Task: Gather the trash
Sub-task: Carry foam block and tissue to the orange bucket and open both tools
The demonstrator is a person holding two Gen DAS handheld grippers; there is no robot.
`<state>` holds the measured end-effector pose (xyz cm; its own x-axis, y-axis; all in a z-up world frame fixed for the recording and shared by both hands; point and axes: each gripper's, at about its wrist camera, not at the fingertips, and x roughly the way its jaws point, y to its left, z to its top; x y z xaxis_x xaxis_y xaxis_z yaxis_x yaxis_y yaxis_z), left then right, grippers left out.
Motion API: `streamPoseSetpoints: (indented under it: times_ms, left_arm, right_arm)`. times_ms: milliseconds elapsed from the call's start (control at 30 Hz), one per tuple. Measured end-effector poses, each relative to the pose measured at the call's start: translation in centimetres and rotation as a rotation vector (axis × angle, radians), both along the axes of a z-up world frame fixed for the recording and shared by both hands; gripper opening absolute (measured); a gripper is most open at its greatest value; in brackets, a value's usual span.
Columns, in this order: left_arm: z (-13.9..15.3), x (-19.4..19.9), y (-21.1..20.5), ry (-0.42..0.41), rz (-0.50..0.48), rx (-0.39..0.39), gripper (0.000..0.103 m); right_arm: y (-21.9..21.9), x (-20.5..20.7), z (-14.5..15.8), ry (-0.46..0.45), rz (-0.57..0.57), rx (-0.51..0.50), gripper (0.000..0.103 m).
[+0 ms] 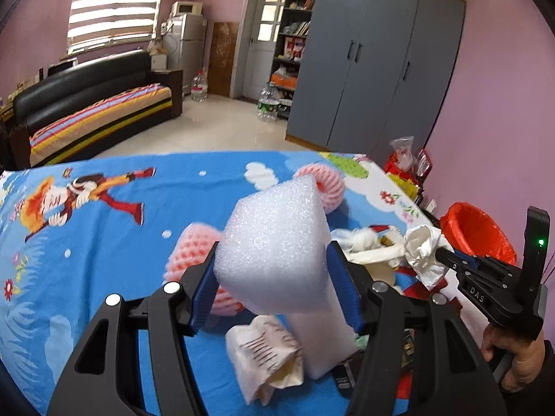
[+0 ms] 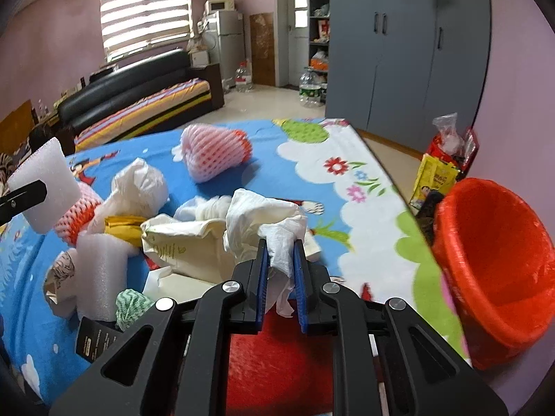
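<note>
Left wrist view: left gripper (image 1: 272, 270) angled down, clamping foam block (image 1: 274, 242); right gripper (image 2: 280, 263) angled down, pinching tissue (image 2: 267, 222).

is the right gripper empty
No, the right gripper is shut on a crumpled white tissue, pinched between its blue pads.

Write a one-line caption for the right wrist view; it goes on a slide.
Right gripper clamps crumpled white tissue over the cartoon tablecloth, beside the red-lined bin.
</note>
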<state>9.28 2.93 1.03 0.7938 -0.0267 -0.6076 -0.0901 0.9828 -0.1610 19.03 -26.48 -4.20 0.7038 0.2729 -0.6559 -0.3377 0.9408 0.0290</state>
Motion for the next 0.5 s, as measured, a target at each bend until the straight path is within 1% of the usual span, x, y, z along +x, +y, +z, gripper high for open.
streamPoseSetpoints:
  times_ms: [67,167,267,367,500]
  left_arm:
    - [0.5,0.3,-0.5,-0.012,-0.007,0.001,0.058]
    - [1.4,1.2,-1.9,-0.030,-0.045,-0.003,0.058]
    - [2.3,2.7,-4.2,-0.050,-0.104,-0.006,0.058]
    - [3.0,4.5,-7.0,-0.066,-0.182,-0.028,0.058]
    - [3.7,7.3,-11.7,-0.075,-0.291,-0.045,0.058]
  right_arm:
    - [-1.1,-0.2,0.8,-0.017,-0.021,0.008,0.015]
    - [-3.1,-0.3,2.1,-0.046,-0.067,0.011,0.015]
    - [-5.6,-0.1,3.2,-0.075,-0.128,0.008,0.015]
    - [-8.8,0.4,4.2,-0.102,-0.208,0.003,0.015]
    - [-13.1,1.3,4.7,-0.119,-0.311,-0.008,0.015]
